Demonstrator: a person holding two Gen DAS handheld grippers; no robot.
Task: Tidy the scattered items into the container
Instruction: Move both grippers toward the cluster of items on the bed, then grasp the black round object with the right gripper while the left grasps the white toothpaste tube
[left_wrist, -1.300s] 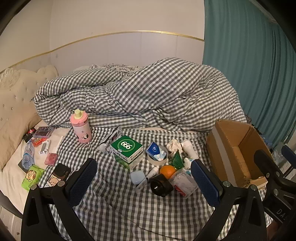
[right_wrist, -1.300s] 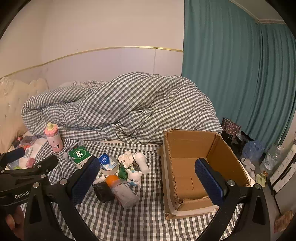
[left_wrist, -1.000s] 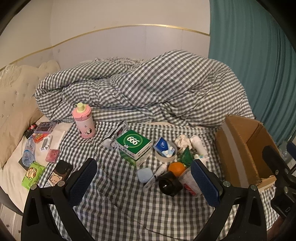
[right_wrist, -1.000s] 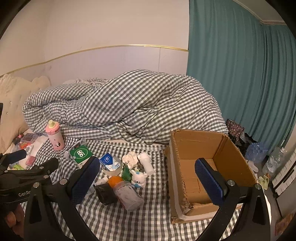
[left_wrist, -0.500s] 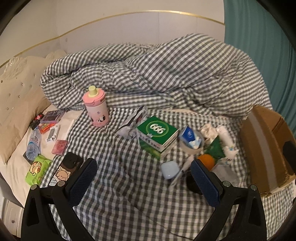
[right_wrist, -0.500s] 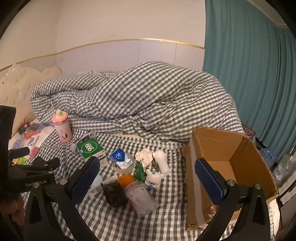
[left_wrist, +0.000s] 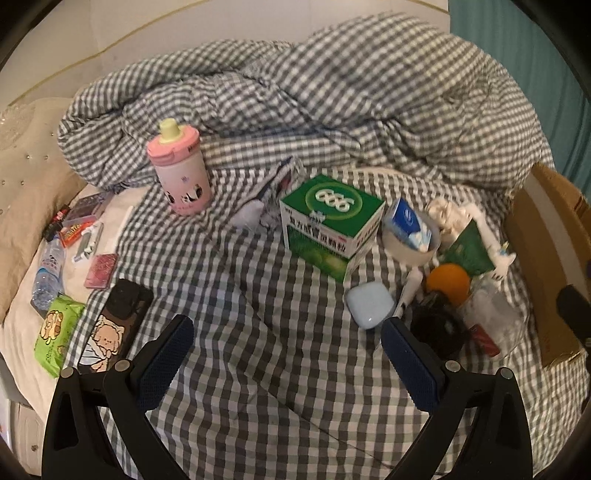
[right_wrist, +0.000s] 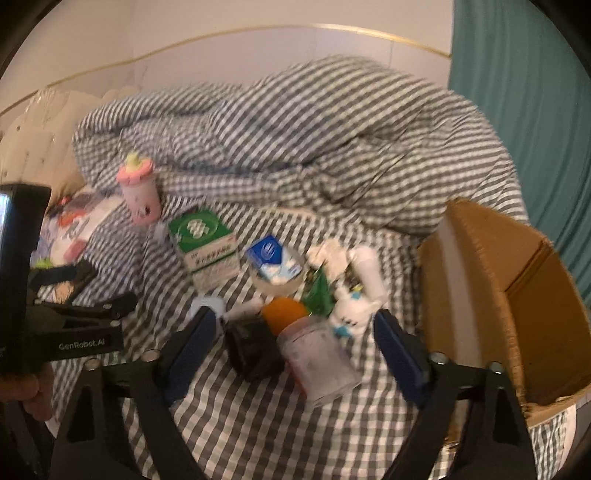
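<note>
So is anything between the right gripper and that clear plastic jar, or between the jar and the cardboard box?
Nothing visible blocks either path. The right gripper is open with the jar lying between its fingers. From the jar to the box there is only bare checked sheet; the white toy sits just behind that line.

Bedroom in a home. Evidence: a bed with a grey-and-white gingham sheet (left_wrist: 258, 295), a rumpled matching checked duvet (left_wrist: 351, 92) heaped at the back, a cream tufted headboard with studs (left_wrist: 14, 125) on the left, and a beige pillow (left_wrist: 26, 206) beside it. A teal pleated curtain (right_wrist: 524, 110) hangs on the right against a white wall with a thin gold trim line (right_wrist: 258, 33). Domestic clutter lies on the bed: a pink child's drinking bottle with a yellow spout (left_wrist: 180, 171), a green medicine box marked 999 (left_wrist: 328, 225), an orange fruit (left_wrist: 447, 279), a phone in a cartoon case (left_wrist: 114, 328), and a brown cardboard box (right_wrist: 517, 295) at the right edge.
</note>
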